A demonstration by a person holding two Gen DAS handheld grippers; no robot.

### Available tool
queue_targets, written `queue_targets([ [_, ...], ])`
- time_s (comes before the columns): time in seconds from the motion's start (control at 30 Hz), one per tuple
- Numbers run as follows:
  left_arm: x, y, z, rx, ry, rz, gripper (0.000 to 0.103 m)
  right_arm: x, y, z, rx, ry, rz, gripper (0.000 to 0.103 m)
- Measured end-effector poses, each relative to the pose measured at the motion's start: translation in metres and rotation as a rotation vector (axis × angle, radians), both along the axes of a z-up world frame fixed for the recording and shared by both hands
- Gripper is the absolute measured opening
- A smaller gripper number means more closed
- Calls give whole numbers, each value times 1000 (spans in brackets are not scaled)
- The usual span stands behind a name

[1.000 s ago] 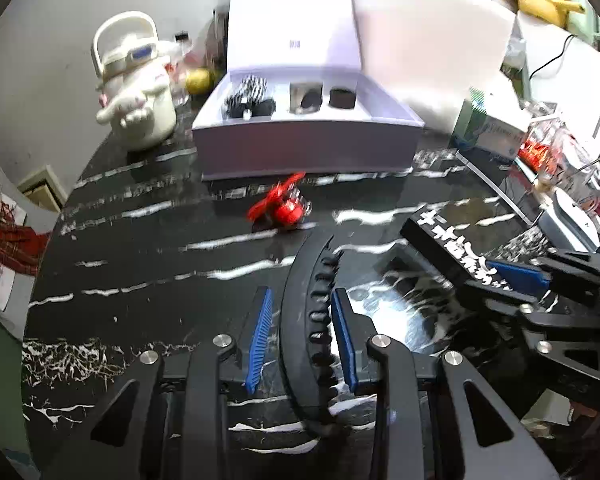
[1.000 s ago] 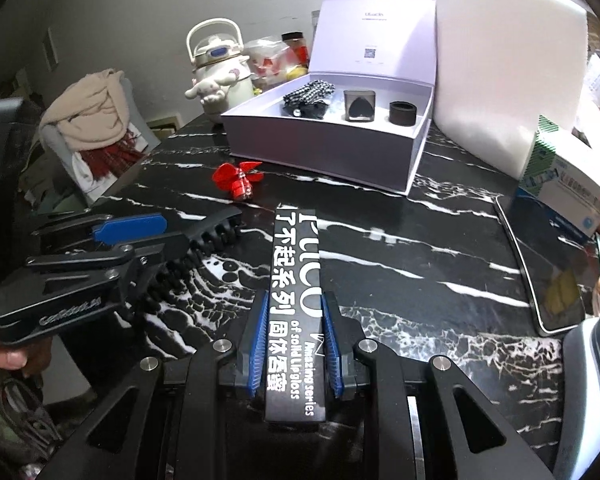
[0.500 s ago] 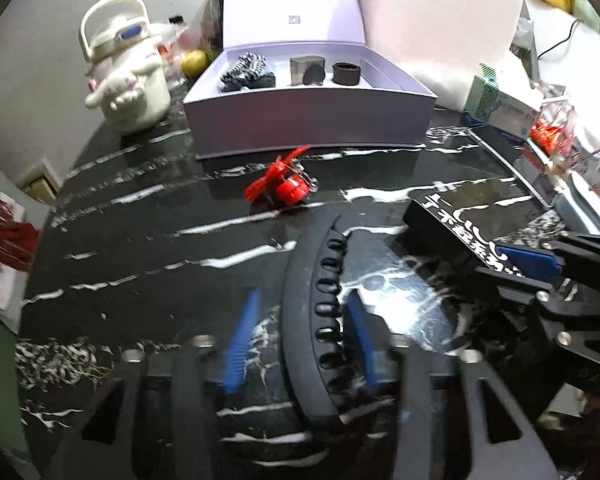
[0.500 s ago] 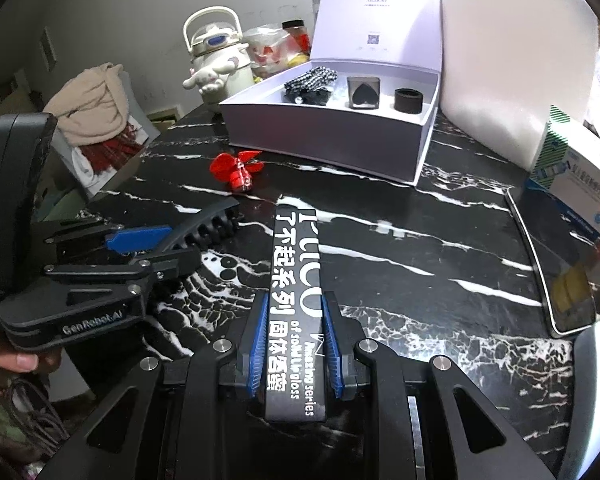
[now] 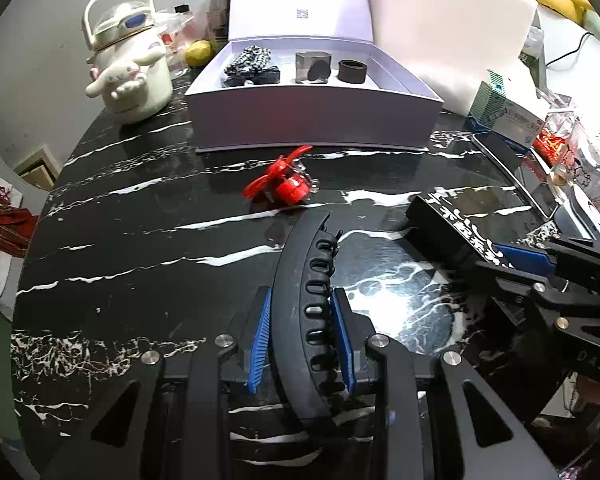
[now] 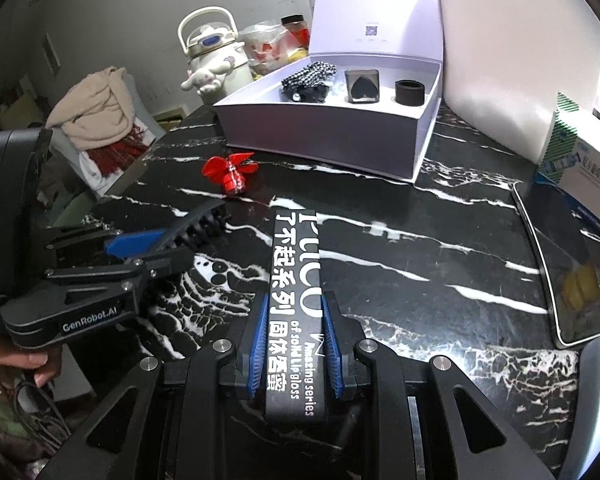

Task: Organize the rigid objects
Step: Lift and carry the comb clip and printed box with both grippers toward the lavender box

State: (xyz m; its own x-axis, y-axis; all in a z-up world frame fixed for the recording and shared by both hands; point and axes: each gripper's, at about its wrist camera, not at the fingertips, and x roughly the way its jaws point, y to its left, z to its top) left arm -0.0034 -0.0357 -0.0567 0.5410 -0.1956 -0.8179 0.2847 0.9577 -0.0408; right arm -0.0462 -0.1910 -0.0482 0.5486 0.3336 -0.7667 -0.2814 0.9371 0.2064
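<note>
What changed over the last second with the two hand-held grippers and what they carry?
The left hand-held gripper loosened around the black hair claw clip half a second ago; its jaws have just been closing on it again. The right hand-held gripper kept the black lip gloss box clamped. Red keychain unmoved.

cartoon kettle (image 5: 128, 76), medicine box (image 6: 580, 168) (green-striped) — tablet (image 6: 560, 272)

The left gripper (image 5: 302, 334) has just been closing, and its blue pads press both sides of a black hair claw clip (image 5: 306, 280) curving away over the black marble table (image 5: 140, 240). Just beyond lies a red bow clip (image 5: 284, 186) — behind it the open lavender box (image 5: 316, 116). On the right, the right gripper (image 5: 512, 256) clamps a black lip-gloss box (image 5: 448, 220) — its far end jutting leftward.
</note>
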Motion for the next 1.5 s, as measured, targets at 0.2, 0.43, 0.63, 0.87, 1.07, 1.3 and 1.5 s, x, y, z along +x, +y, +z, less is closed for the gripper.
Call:
queue_targets([
  [0.2, -5, 2, 3, -32, 9, -17, 29, -3, 1, 4, 4, 0, -5, 26],
  [0.43, -7, 12, 19, -56, -20, 4, 29, -5, 10, 15, 2, -20, 11, 25],
  [0.63, 10, 18, 32, -58, -13, 14, 29, 7, 13, 26, -18, -39, 2, 25],
  [0.87, 32, 15, 48, -48, -31, 4, 29, 25, 15, 34, -68, -64, 12, 25],
  [1.07, 48, 13, 60, -41, -38, -15, 29, 44, 15, 41, -45, -52, 38, 25],
  [1.3, 65, 14, 74, -45, -67, -24, 29, 61, 22, 53, -40, -68, 68, 25],
  [1.5, 76, 10, 87, -47, -98, -49, 29, 71, 24, 67, -42, -95, 77, 25],
])
